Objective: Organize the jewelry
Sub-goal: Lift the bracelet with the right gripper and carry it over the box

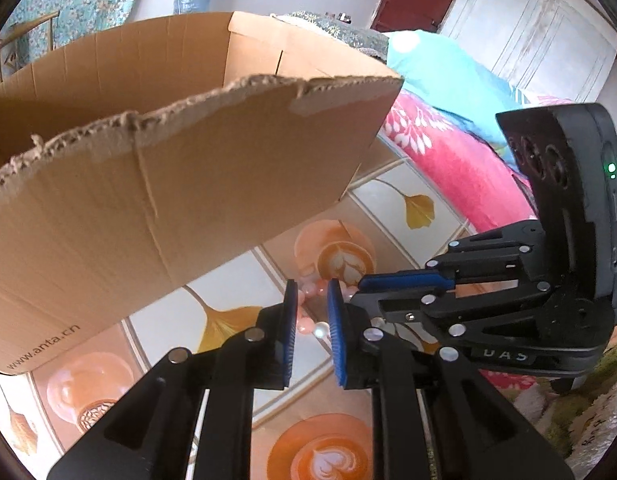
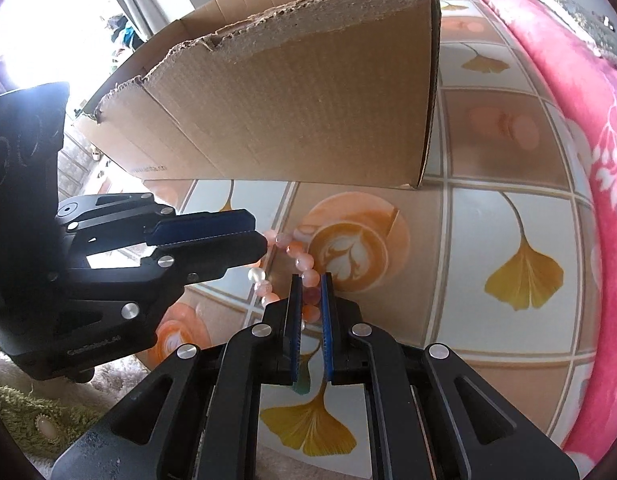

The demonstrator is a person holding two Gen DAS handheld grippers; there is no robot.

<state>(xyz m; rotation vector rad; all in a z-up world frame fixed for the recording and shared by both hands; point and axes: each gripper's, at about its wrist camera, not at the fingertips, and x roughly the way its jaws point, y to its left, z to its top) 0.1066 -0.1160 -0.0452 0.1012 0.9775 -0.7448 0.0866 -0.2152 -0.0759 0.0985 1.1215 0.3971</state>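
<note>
At far left, the edge of a shaggy green rug (image 2: 12,412). Next to it, the left gripper (image 2: 260,240) reaching in sideways, low over the table and tilted down; seen along its own fingers (image 1: 311,292), blue pads (image 1: 290,320) standing a narrow gap apart, not pressed together, with pink beads showing just past the tips. Cannot tell whether those tips touch the beads. Behind and above, an open cardboard box (image 2: 308,100) with a torn top edge, resting on the table well behind the beads. In the middle, the bracelet (image 2: 302,258) of pink and pale beads, lying on the patterned tablecloth (image 2: 488,216) in front of the box, partly over a printed coffee cup (image 2: 348,252); one end at the left gripper's tips, the other running in between the other pair of pads. Just right of that, the right gripper (image 2: 310,280), pointing steeply down, pads nearly together and pinching the bracelet, beads filling the slit between them. Further right, printed yellow leaves (image 2: 524,276) on white squares of the cloth. At far right, a pink flowered blanket (image 2: 568,100) beside the table edge.
</note>
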